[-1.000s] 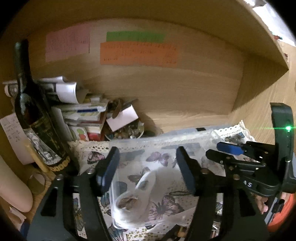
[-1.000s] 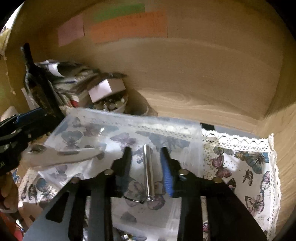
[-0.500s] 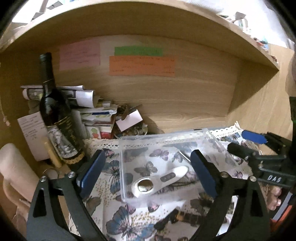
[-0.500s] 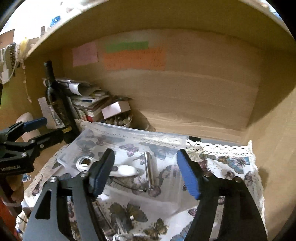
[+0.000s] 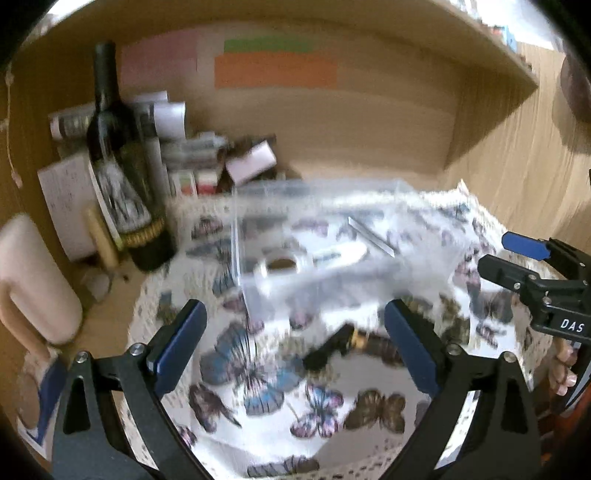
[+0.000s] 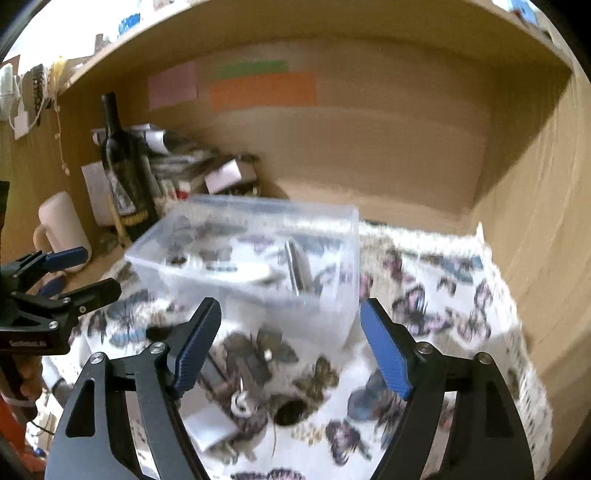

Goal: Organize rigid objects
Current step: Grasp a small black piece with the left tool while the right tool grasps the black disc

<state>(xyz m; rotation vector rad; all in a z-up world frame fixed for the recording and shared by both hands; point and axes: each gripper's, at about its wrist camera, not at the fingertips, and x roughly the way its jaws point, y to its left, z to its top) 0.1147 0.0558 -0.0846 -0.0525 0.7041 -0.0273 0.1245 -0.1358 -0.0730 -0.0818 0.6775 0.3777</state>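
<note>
both opening, nothing between the fingers: left gripper point(image 5: 291, 345), right gripper point(image 6: 290, 347). beyond them, clear box point(image 6: 258, 266) on butterfly cloth point(image 5: 280, 398), holding metal bar point(image 6: 295, 264).

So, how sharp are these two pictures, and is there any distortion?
Left wrist view: motion blur smears the clear plastic box and butterfly cloth, while the left gripper itself stays crisp. Right wrist view: similar smear on the box and the wine bottle; the right gripper is sharp. Both fisheye views bend the wooden shelf into a curve.
</note>
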